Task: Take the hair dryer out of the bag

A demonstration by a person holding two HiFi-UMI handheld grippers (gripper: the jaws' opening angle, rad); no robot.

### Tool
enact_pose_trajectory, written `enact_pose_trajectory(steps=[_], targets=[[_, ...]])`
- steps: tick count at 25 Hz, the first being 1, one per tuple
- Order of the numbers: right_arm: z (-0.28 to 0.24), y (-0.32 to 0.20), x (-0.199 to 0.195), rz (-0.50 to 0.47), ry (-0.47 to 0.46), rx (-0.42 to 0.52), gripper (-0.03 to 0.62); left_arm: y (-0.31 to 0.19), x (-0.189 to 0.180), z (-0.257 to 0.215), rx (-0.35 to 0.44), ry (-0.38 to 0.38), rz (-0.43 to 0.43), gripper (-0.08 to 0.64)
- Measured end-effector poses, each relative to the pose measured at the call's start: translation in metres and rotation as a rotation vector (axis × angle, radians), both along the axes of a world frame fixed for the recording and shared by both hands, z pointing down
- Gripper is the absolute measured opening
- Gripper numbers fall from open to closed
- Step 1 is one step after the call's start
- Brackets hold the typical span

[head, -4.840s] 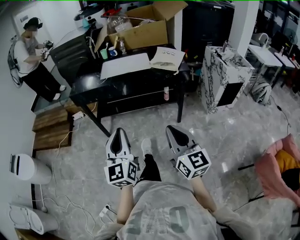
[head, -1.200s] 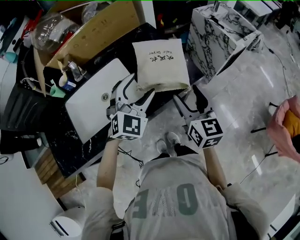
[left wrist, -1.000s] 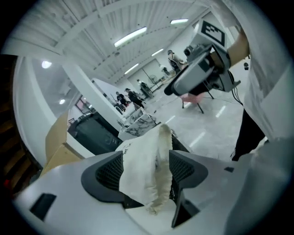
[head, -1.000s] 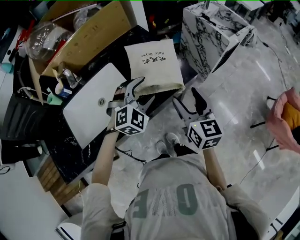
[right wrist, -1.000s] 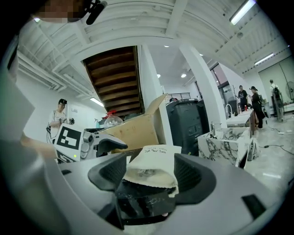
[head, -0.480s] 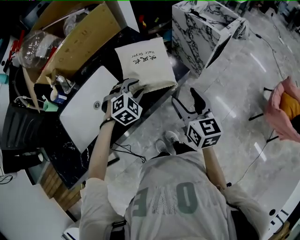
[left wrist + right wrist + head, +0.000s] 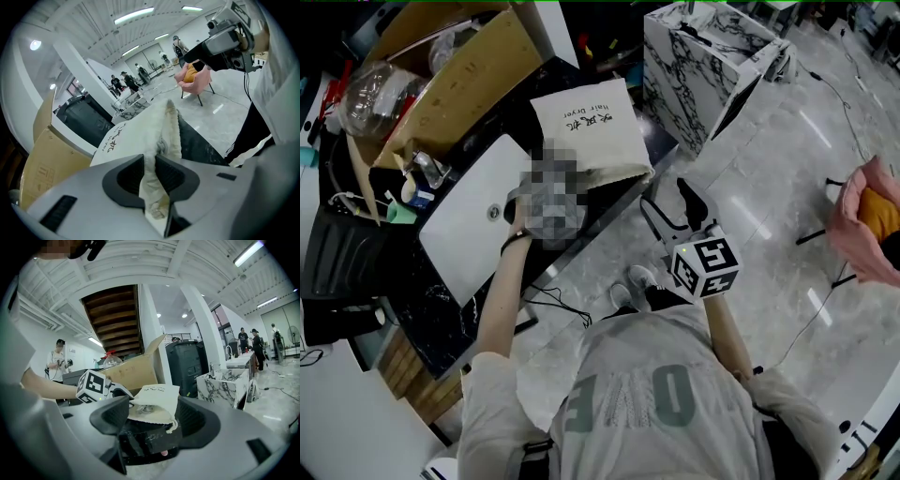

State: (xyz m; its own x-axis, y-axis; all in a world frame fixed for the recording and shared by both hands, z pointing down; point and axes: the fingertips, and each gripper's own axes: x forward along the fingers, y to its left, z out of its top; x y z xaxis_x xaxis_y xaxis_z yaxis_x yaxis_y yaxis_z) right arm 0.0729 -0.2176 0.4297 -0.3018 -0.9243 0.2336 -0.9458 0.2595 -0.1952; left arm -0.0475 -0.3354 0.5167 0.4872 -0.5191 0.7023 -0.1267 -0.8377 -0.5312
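A cream drawstring bag (image 7: 586,127) with black print lies on the black table (image 7: 422,300), its mouth towards me. The hair dryer stays hidden inside it. My left gripper (image 7: 150,173) is at the bag's near left corner. Its jaws are closing, and the bag's (image 7: 140,131) edge fabric is pinched between the pads. In the head view a blurred patch covers that gripper. My right gripper (image 7: 668,199) hangs open off the table's near edge, to the right of the bag's mouth, with nothing between its fingers. From the right gripper (image 7: 152,420) view the bag (image 7: 157,399) lies a little ahead.
An open cardboard box (image 7: 459,75) full of clutter stands behind the bag. A flat white panel (image 7: 473,220) lies left of it. A marbled cabinet (image 7: 703,56) stands to the right on the floor, and a pink chair (image 7: 867,220) at the far right. People stand in the distance.
My left gripper came down onto the bag's near left corner and its jaws closed from wide apart onto the fabric. The right gripper has hardly moved.
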Motion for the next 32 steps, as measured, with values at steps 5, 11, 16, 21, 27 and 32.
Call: enact_pose_trajectory(steps=[5, 11, 16, 21, 27, 32], targets=[[-0.001, -0.002, -0.004, -0.013, 0.010, 0.003, 0.314, -0.007, 0.002, -0.025, 0.029, 0.062, -0.032, 0.064], [-0.008, -0.007, -0.010, -0.018, 0.014, 0.033, 0.314, -0.019, 0.012, -0.072, 0.082, 0.154, -0.064, 0.057], [-0.014, -0.013, -0.019, -0.047, 0.015, 0.047, 0.314, -0.034, 0.019, -0.098, 0.093, 0.208, -0.123, 0.055], [-0.017, -0.018, -0.026, -0.067, 0.016, 0.052, 0.314, -0.040, 0.020, -0.107, 0.096, 0.218, -0.151, 0.052], [-0.017, -0.028, -0.045, -0.133, -0.045, 0.035, 0.314, -0.041, 0.019, -0.110, 0.100, 0.215, -0.155, 0.052], [0.006, -0.072, -0.084, -0.226, -0.105, -0.049, 0.314, -0.042, 0.018, -0.110, 0.096, 0.217, -0.165, 0.052]])
